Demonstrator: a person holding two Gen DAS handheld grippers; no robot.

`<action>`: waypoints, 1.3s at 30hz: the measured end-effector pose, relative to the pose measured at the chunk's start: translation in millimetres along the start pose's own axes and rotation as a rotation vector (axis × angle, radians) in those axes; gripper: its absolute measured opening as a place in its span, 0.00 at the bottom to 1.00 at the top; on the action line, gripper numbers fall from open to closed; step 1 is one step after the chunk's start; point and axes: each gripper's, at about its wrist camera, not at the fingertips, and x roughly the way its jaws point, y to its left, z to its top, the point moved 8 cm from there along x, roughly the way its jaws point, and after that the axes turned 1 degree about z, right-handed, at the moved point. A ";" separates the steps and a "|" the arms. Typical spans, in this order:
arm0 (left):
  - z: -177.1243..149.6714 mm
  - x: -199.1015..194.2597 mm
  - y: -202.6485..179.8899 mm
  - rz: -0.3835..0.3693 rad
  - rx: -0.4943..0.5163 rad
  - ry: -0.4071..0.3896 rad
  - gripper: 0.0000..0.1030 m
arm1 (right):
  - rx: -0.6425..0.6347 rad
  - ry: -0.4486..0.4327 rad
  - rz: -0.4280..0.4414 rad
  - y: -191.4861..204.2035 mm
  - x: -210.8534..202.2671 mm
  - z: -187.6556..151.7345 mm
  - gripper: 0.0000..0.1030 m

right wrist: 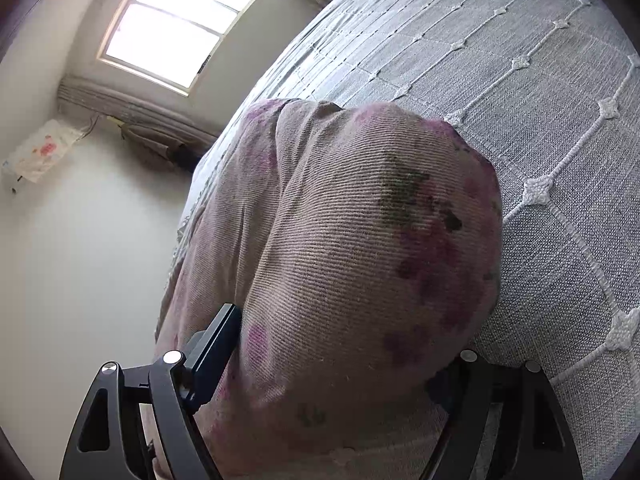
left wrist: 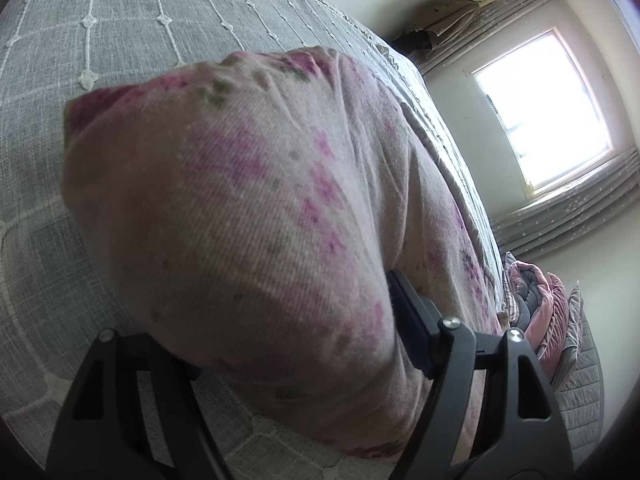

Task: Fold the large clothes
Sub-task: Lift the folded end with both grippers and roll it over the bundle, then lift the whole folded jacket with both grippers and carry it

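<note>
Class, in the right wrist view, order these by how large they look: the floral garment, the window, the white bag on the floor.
1. floral garment, though nearness to the camera inflates it
2. window
3. white bag

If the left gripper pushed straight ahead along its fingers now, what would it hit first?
The left gripper would meet the pink floral knit garment first; its bunched fabric already fills the jaws. Beyond it lies the grey woven bedspread, depth unclear.

Item I see: one ribbed beige garment (left wrist: 248, 216) with pink and green floral print, bunched thickly, filling centre frame in both wrist views, lower edge running off the bottom.
</note>
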 end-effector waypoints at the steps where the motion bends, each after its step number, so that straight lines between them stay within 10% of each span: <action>1: -0.4 -0.1 -0.3 0.003 0.003 0.002 0.73 | -0.002 -0.001 -0.002 0.1 0.2 0.0 0.79; 14: 3.3 -12.6 -16.6 0.026 0.095 -0.044 0.43 | -0.272 -0.075 -0.181 32.9 -2.1 -6.7 0.50; 31: 5.5 -30.5 -35.5 0.051 0.198 -0.137 0.34 | -0.611 -0.214 -0.405 74.3 -7.6 -30.1 0.30; 39: 12.0 -10.3 -14.4 -0.011 0.079 -0.036 0.43 | -0.576 -0.197 -0.361 67.3 -9.8 -22.0 0.30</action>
